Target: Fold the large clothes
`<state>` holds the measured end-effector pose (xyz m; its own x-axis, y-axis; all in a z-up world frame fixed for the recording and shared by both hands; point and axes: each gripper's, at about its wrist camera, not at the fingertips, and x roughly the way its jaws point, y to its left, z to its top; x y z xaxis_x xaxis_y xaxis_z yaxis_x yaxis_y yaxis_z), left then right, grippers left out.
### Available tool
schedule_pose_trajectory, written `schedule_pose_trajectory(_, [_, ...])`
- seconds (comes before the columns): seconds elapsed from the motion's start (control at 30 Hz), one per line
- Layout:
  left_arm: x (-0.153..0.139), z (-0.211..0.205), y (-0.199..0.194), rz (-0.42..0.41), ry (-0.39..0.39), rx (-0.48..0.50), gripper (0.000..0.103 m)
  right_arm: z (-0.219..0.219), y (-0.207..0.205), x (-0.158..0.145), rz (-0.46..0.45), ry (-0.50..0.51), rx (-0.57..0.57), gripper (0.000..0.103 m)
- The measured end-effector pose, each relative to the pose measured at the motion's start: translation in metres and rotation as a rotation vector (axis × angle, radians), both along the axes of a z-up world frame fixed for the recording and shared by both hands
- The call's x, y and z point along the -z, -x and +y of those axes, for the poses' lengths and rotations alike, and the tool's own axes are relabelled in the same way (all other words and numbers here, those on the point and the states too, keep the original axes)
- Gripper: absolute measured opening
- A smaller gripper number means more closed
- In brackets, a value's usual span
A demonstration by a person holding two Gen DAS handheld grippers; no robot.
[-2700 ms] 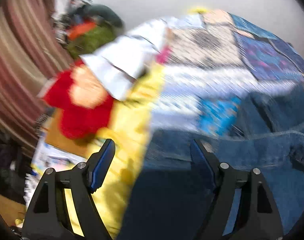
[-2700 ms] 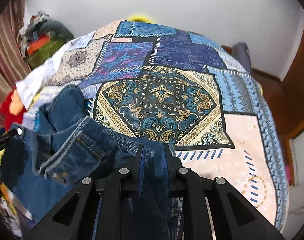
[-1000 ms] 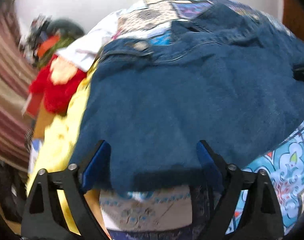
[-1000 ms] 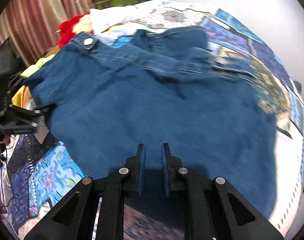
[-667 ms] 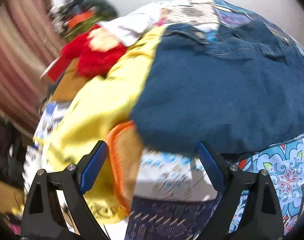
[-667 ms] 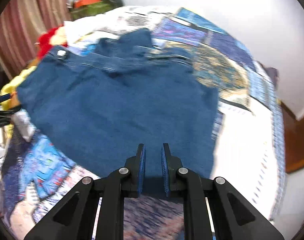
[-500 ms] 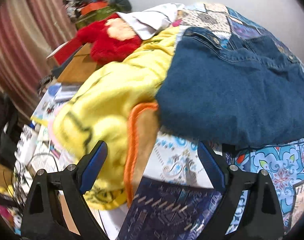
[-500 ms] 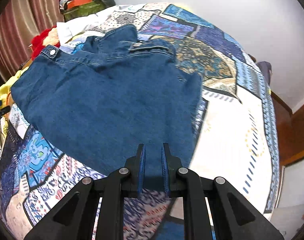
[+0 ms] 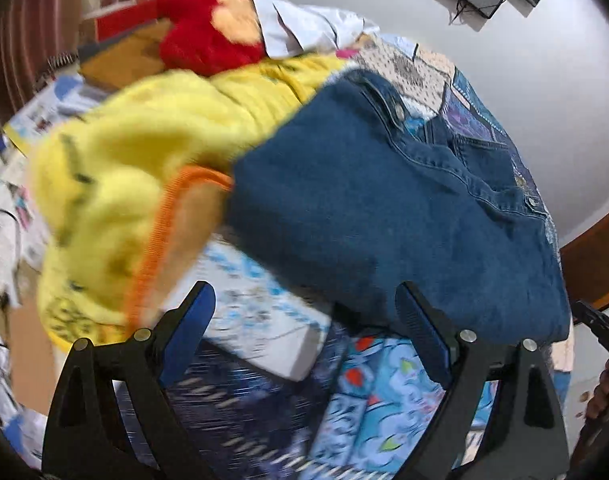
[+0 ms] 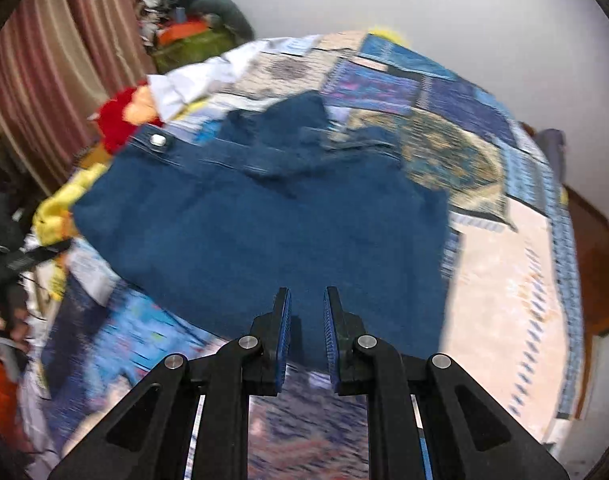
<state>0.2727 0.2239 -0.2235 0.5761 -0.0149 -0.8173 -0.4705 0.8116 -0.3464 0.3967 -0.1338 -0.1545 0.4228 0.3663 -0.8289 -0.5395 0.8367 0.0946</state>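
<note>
Seen from the right wrist, the far left holds a green bin or bag [image 10: 188, 50] against the striped curtain [image 10: 44, 76], heaped with clothes and odds whose kinds are too jumbled to tell. Beside it, a red plush toy [image 10: 116, 124] lies half under a white cloth [image 10: 192, 76], so only part of it shows. A yellow blanket [image 9: 144, 152] with an orange-edged fold spills over the bed's left edge; in the left wrist view it is smeared by blur, and the papers or boxes below it cannot be read.

The left tool [image 9: 304, 332] hangs with its blue pads spread wide and nothing between them, over the patchwork quilt [image 9: 376, 400] just short of the near edge of the denim garment [image 9: 384, 216].

That denim garment [image 10: 272, 224] lies spread flat in the middle of the bed on the quilt [image 10: 512, 288], its waistband with a metal button [image 10: 158, 140] toward the far left, its far side bunched into folds that hide its shape there. Its left corner rests against the yellow blanket.

The right tool [image 10: 306, 326] is closed, the pads with only a narrow slit between them and gripping nothing; it hovers above the garment's near hem. On the right the bed's edge and a wooden frame [image 10: 596, 248] are cut off by the lens rim.
</note>
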Motion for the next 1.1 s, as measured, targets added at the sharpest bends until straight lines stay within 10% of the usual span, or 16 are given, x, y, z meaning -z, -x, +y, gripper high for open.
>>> schedule_pose_trajectory(0.27, [0.048,0.014,-0.044,0.021,0.293,0.011,0.089,0.048,-0.021,0.037,0.065,0.073,-0.073,0.011])
schedule_pose_trajectory(0.4, [0.052,0.021,-0.066,-0.007,0.319,0.003,0.079,0.043,-0.034,0.060,0.117,0.023,-0.072,0.011])
schedule_pose_trajectory(0.77, [0.010,-0.023,-0.082,0.004,-0.083,-0.072,0.033,0.026,-0.050,0.060,0.293,-0.145,-0.003,0.012])
schedule_pose_trajectory(1.1, [-0.091,-0.037,-0.061,-0.173,-0.308,0.050,0.030,0.104,-0.052,0.022,0.248,-0.217,-0.081,0.011])
